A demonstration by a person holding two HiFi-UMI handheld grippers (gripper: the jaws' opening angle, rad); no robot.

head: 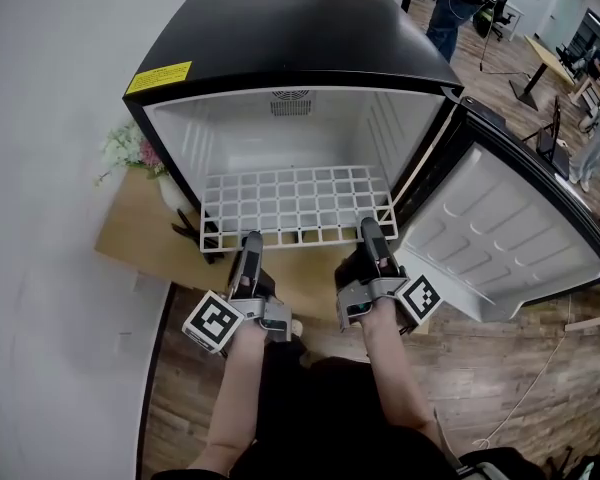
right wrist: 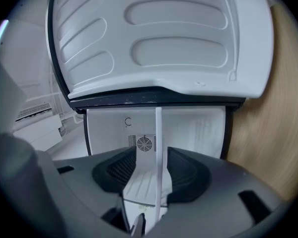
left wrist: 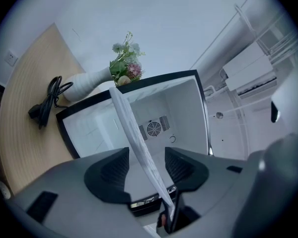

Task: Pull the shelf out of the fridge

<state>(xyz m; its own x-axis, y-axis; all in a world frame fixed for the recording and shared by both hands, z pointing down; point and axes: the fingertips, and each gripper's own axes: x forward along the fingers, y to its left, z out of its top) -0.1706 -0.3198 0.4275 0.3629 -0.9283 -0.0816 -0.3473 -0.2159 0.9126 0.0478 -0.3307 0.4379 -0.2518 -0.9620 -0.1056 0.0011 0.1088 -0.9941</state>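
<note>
White wire shelf (head: 295, 203): at the centre of the head view, lying flat in the lower part of the open black fridge (head: 310, 38), front edge jutting a little past the mouth, over the wooden board (head: 130, 233) below.

Left hand-held gripper (head: 250, 243): at the shelf's front edge, left of centre. In the left gripper view (left wrist: 145, 165), jaws wide apart, shelf (left wrist: 134, 133) seen edge-on as a slanted white strip running between them, a gap on either side, neither pad pressing on it.

Right hand-held gripper (head: 372, 230): at the front edge too, towards the shelf's right corner. In the right gripper view (right wrist: 153, 168), jaws likewise spread, shelf edge (right wrist: 158, 133) standing upright in the frame between them, closer to the right-hand pad, not clamped.

Fridge door (head: 500, 238): swung open to the right of the head view, filling the top of the right gripper view (right wrist: 164, 38).

Vase of flowers (head: 130, 148): left of the fridge, lying on the board.
</note>
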